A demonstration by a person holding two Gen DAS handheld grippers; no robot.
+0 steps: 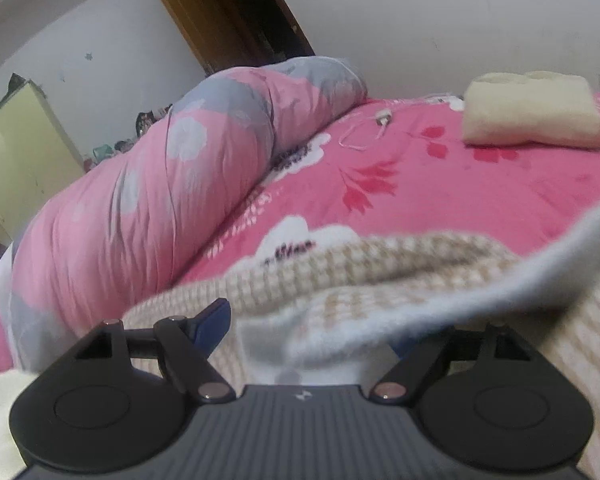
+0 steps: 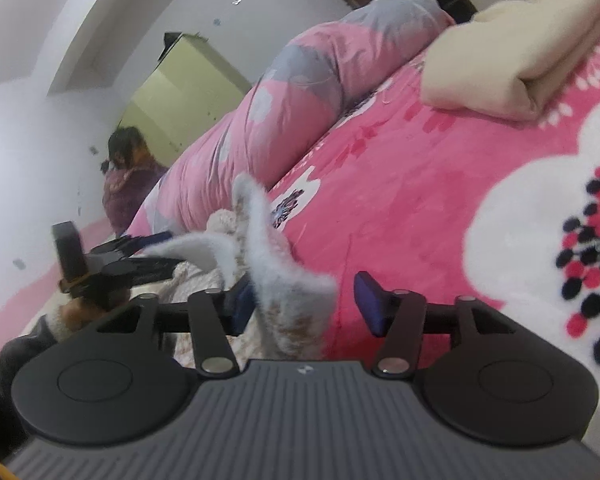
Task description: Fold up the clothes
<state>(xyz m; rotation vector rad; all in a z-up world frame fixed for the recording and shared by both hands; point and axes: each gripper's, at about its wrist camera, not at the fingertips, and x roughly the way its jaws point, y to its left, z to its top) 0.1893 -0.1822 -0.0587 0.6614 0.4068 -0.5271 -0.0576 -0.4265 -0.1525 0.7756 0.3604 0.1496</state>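
Note:
A beige-and-white checked knit garment [image 1: 380,256] with a white fleecy lining lies bunched on the pink flowered bed cover [image 1: 460,192]. My left gripper [image 1: 306,332] stands wide with the garment filling the space between its fingers. Its left blue pad [image 1: 212,320] shows and a white fleecy fold hides the right one. In the right wrist view, a fleecy flap of the garment [image 2: 268,240] stands up against the left finger [image 2: 242,304] of my right gripper [image 2: 306,304]. That gripper is open, with a clear gap to its right pad. The left gripper [image 2: 156,254] appears there beside the cloth.
A rolled pink-and-grey quilt [image 1: 160,184] runs along the bed's far side. A folded cream blanket [image 1: 528,114] and a white cable [image 1: 364,132] lie toward the head. A yellow-green cupboard [image 2: 188,92] stands by the wall, and a person in purple [image 2: 128,184] is beyond the bed.

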